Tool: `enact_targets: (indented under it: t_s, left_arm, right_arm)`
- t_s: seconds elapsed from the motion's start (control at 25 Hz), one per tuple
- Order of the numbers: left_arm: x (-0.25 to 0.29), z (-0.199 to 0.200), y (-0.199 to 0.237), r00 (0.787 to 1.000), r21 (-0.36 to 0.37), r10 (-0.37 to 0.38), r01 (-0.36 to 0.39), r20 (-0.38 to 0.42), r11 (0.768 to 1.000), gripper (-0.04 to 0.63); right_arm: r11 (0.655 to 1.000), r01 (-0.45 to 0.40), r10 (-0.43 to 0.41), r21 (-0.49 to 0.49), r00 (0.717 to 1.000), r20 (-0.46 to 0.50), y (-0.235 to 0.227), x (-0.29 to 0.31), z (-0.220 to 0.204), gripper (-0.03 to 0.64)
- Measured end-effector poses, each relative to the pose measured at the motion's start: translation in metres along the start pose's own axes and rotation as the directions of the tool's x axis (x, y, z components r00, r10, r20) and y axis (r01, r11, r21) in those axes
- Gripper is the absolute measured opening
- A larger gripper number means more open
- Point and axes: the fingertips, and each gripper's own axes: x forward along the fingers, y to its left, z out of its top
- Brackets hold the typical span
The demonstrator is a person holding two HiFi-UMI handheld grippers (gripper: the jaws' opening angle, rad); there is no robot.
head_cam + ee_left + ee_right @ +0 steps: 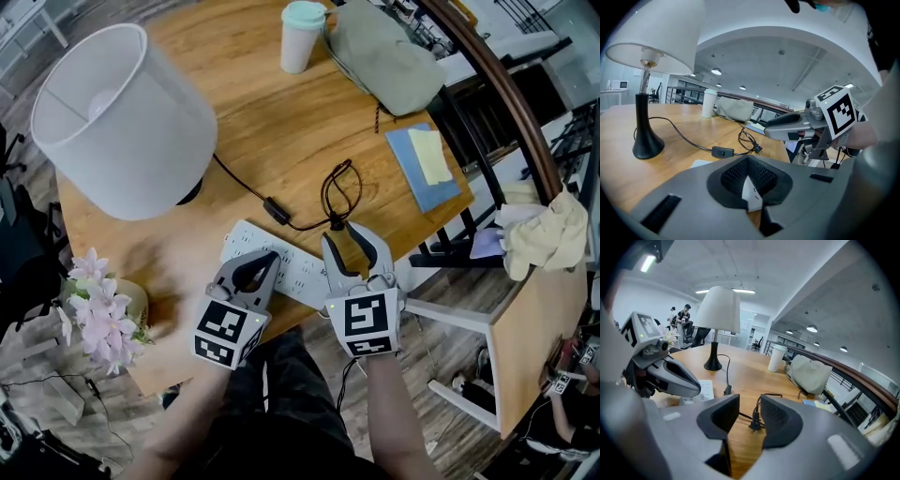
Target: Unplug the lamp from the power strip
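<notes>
The lamp (122, 117) with a white shade stands on the wooden table (272, 112) at the back left. Its black cord runs through an inline switch (275, 208) to the plug (335, 223), which lies loose on the wood, clear of the white power strip (291, 265). My right gripper (343, 234) is open, with the plug (753, 423) just beyond its tips and the pads not touching it. My left gripper (265, 258) is shut, its tips down on the power strip; a sliver of white shows in the slit between its jaws.
A mint-lidded cup (302, 36) and a grey bag (384, 52) sit at the table's far side. A blue notebook (427, 164) with a yellow note lies at the right edge. A pot of pink flowers (103, 305) stands at the near left corner.
</notes>
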Motion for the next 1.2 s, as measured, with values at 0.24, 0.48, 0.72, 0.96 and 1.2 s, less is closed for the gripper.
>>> enact_targets:
  t_s: [0.24, 0.48, 0.72, 0.96, 1.2]
  left_arm:
    - [-0.010, 0.018, 0.013, 0.998, 0.007, 0.031, -0.032, 0.054, 0.999, -0.003]
    - [-0.020, 0.033, 0.023, 0.994, -0.001, 0.051, -0.051, 0.094, 0.999, -0.003]
    - [-0.031, 0.055, 0.029, 0.985, 0.002, 0.062, -0.064, 0.160, 0.998, -0.003]
    - [-0.041, 0.079, 0.031, 0.972, 0.021, 0.063, -0.069, 0.228, 0.997, -0.003]
    - [-0.047, 0.098, 0.029, 0.959, 0.050, 0.057, -0.073, 0.276, 0.996, -0.003]
  right_arm:
    - [0.998, -0.008, 0.010, -0.056, 1.000, 0.021, 0.010, -0.002, 0.011, 0.104]
    - [0.996, -0.002, 0.007, -0.086, 0.999, 0.054, 0.016, -0.006, 0.025, 0.040]
    - [1.000, 0.007, -0.005, -0.011, 0.993, 0.120, 0.012, -0.015, 0.040, 0.009]
    - [0.996, 0.006, -0.024, 0.093, 0.982, 0.189, 0.000, -0.029, 0.054, 0.008]
    - [0.989, 0.007, -0.041, 0.147, 0.974, 0.223, -0.006, -0.040, 0.054, 0.008]
